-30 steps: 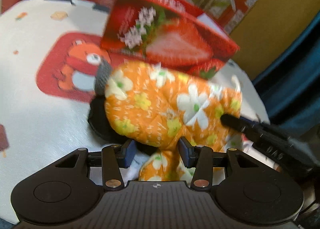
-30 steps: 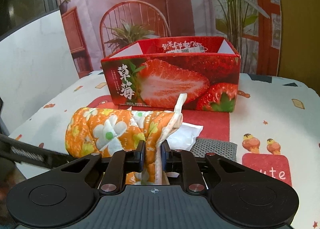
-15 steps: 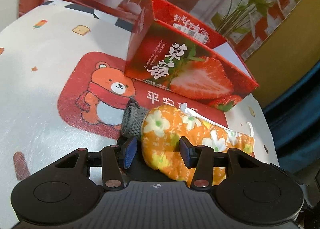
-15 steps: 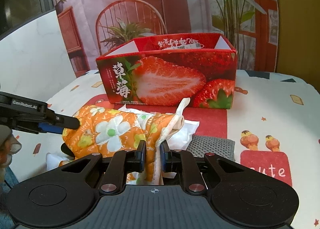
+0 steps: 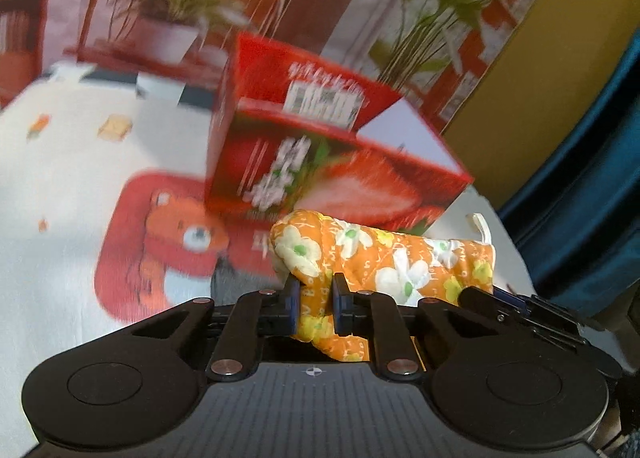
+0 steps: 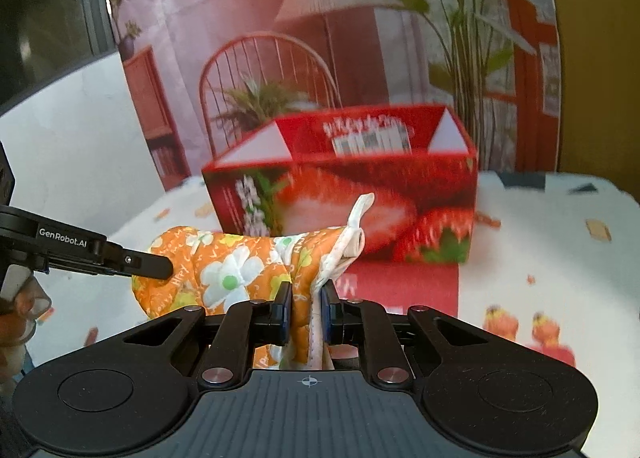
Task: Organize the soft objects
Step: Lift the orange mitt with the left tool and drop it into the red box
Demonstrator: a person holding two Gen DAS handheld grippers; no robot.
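I am closing the left gripper [image 5: 313,300] on the near-left end of the orange floral mitt [image 5: 384,258] while the right gripper [image 6: 306,312] is clamping its cuff, its long axis lying left-right before the strawberry box [image 6: 360,193], 2 grips sharing it.

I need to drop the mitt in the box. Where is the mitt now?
The mitt hangs between both grippers, left closing on its tip, right at its cuff, just before the box.

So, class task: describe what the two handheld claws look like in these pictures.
Both are matte black plastic. The left claw and right claw have blue pads, silver pivot rivets, two round discs and a ribbed body with a small crosshair mark. White "GenRobot.AI" lettering marks one side.
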